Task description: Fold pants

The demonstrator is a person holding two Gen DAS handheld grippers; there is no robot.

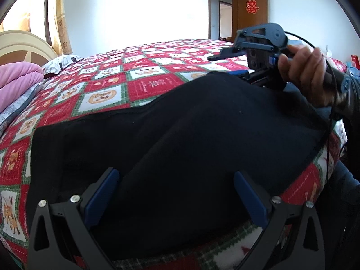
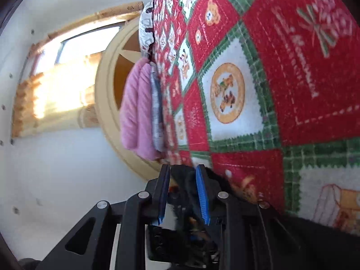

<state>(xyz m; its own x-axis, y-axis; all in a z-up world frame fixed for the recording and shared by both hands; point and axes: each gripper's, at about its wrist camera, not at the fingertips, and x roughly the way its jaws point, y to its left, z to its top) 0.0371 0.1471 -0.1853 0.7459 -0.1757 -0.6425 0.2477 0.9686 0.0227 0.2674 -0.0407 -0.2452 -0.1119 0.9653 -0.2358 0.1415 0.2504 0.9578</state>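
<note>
— Pants [image 1: 180,139], black, spread on the patchwork bedspread [image 1: 108,85] between the left gripper's [image 1: 176,182] wide-apart fingers, which hold nothing.

— And the right gripper [image 2: 183,175]?

— Its blue pads [image 2: 202,193] are pinched on dark fabric, probably the pants' far edge; blur hides the exact grip.

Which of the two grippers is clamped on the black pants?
The right gripper: its blue pads pinch the black fabric pants. The left gripper is spread wide over them, gripping nothing.
</note>
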